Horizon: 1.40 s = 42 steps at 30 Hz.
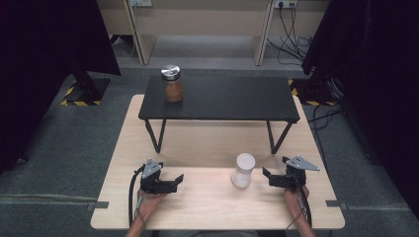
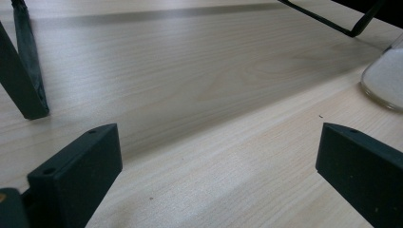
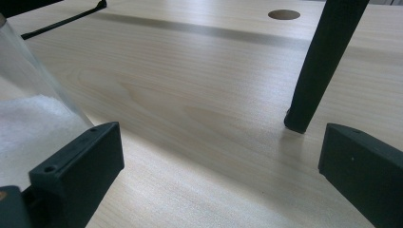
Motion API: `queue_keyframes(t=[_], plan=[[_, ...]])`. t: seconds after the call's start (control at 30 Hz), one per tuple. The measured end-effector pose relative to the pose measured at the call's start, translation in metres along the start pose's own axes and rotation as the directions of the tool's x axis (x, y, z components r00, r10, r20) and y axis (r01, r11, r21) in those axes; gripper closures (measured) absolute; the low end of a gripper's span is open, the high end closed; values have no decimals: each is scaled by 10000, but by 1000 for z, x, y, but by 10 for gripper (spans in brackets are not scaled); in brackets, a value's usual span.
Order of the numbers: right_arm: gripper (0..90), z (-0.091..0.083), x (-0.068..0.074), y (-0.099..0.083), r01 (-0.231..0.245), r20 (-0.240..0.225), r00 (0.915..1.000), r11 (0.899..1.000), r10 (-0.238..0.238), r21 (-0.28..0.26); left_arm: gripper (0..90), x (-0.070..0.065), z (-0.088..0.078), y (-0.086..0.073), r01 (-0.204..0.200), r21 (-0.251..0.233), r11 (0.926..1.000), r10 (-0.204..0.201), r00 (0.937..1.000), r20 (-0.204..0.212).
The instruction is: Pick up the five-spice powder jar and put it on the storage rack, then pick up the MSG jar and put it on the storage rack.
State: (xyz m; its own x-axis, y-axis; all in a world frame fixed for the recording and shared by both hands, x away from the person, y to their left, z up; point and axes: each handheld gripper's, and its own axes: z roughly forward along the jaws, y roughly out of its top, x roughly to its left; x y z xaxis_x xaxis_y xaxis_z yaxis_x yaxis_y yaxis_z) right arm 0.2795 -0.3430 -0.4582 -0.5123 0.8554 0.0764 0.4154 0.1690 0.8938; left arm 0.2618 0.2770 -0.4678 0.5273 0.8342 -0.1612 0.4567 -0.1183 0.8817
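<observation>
A glass jar of white powder (image 1: pixel 243 170) with a white lid stands on the wooden table (image 1: pixel 207 202), front right of centre. A second jar (image 1: pixel 173 84), brown inside with a silver lid, stands on the left end of a low black riser (image 1: pixel 222 98). My left gripper (image 1: pixel 177 182) lies low over the table at the front left, open and holding nothing. My right gripper (image 1: pixel 268 177) is open just to the right of the white jar, apart from it. In the left gripper view, that gripper (image 2: pixel 218 142) has bare wood between its jaws and the white jar (image 2: pixel 385 80) at the right edge. In the right gripper view, that gripper (image 3: pixel 221 142) has the white jar (image 3: pixel 28 123) beside its left jaw.
The riser's black legs (image 2: pixel 23 71) (image 3: pixel 318 71) stand on the table a little beyond each gripper. A round cable hole (image 3: pixel 283 14) is in the tabletop farther back. Dark curtains hang at both sides, and desks and cables are on the floor behind.
</observation>
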Motion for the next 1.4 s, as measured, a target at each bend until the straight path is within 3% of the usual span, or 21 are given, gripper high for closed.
queue_keyframes(t=[1.4], plan=[[12, 1, -3, 1, -66, -85, 9999, 10000, 66, 16, 13, -4, 0, 1, -119, 80, 9999, 119, 9999, -59]])
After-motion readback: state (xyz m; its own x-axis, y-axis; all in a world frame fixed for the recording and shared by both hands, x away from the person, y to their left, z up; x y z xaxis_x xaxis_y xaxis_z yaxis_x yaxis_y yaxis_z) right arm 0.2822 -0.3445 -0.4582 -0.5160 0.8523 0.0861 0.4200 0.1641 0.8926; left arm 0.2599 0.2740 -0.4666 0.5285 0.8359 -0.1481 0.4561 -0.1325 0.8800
